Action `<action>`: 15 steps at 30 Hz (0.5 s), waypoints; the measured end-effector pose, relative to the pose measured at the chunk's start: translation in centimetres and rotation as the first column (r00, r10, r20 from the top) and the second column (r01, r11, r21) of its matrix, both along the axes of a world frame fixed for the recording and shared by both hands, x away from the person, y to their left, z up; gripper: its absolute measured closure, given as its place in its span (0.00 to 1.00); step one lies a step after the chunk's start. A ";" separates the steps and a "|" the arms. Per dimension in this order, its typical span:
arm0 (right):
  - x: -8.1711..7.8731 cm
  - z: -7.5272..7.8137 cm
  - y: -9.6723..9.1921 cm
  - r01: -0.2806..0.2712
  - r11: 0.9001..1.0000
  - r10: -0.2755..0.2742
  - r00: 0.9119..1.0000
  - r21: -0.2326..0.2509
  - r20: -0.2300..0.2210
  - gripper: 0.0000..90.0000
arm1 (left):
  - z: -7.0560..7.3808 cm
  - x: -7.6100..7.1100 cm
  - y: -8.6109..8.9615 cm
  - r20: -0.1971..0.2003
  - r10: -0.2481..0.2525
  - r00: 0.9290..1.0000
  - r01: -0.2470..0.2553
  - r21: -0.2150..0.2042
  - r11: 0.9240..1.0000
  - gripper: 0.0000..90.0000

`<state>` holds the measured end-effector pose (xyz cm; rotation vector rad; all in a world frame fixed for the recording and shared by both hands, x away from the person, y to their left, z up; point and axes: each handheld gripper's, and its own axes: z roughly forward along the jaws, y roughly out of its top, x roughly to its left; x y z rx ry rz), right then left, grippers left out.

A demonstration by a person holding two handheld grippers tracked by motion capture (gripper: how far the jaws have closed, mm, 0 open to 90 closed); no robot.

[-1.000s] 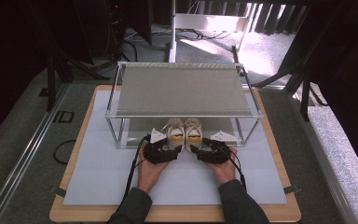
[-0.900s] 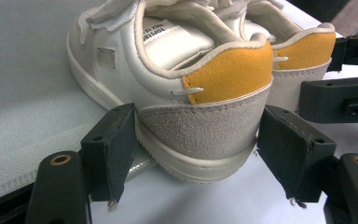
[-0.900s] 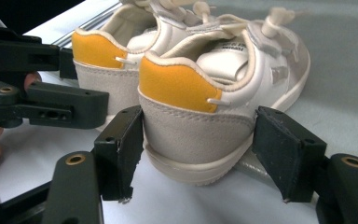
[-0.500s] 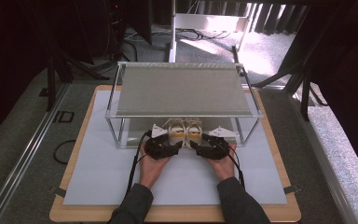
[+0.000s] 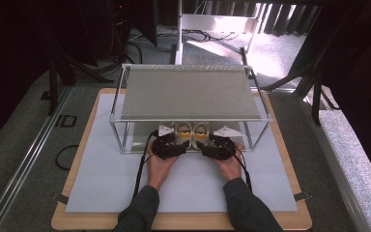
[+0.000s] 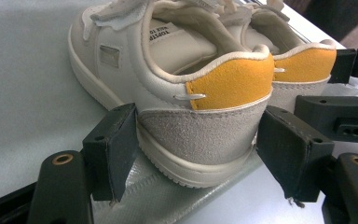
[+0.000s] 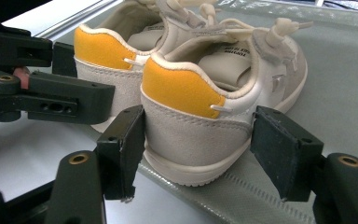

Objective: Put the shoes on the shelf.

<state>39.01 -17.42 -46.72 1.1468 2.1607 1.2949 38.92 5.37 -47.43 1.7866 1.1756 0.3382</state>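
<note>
Two small white shoes with yellow heel tabs stand side by side on the rack's lower shelf [image 5: 136, 136], heels toward me. My left gripper [image 5: 180, 140] is shut on the grey heel of the left shoe [image 5: 183, 129], one pad on each side [image 6: 114, 149]. My right gripper [image 5: 207, 141] grips the heel of the right shoe [image 5: 201, 129] the same way. In the left gripper view the held heel [image 6: 200, 135] overhangs the shelf's mesh edge. The right gripper view shows its own shoe [image 7: 191, 130] between the pads and the left shoe [image 7: 107, 60] beside it.
The rack's top shelf [image 5: 191, 92] covers the shoes' toes from above, on thin metal legs [image 5: 117, 130]. The rack stands on a white mat [image 5: 101, 183] on a wooden board [image 5: 72, 220]. The other gripper's jaw [image 7: 60, 100] sits close beside the right one.
Both hands have edged forward with the shoes, the left one more, so the shoes sit a little farther under the top shelf.
</note>
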 end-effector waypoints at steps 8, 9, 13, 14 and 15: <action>0.3 -0.4 0.0 0.001 1.000 -0.001 1.000 -0.023 0.000 0.40 | -0.3 0.5 -0.1 -0.003 -0.002 1.000 0.002 0.011 1.000 0.32; 0.3 -0.4 0.0 -0.001 1.000 0.002 1.000 -0.026 0.003 0.40 | -0.4 0.6 0.0 -0.003 -0.003 1.000 0.004 0.015 1.000 0.32; 0.3 -0.4 0.1 -0.004 1.000 0.004 1.000 -0.030 0.001 0.40 | -0.5 0.7 -0.1 0.000 0.004 1.000 -0.004 0.014 1.000 0.32; 0.3 -0.4 0.1 -0.005 0.999 0.005 1.000 -0.032 0.001 0.39 | -0.5 0.7 -0.2 0.001 0.005 1.000 -0.005 0.014 1.000 0.32; 0.3 -0.4 0.1 -0.005 0.999 0.005 1.000 -0.032 0.002 0.39 | -0.5 0.7 -0.2 0.002 0.006 1.000 -0.006 0.013 1.000 0.32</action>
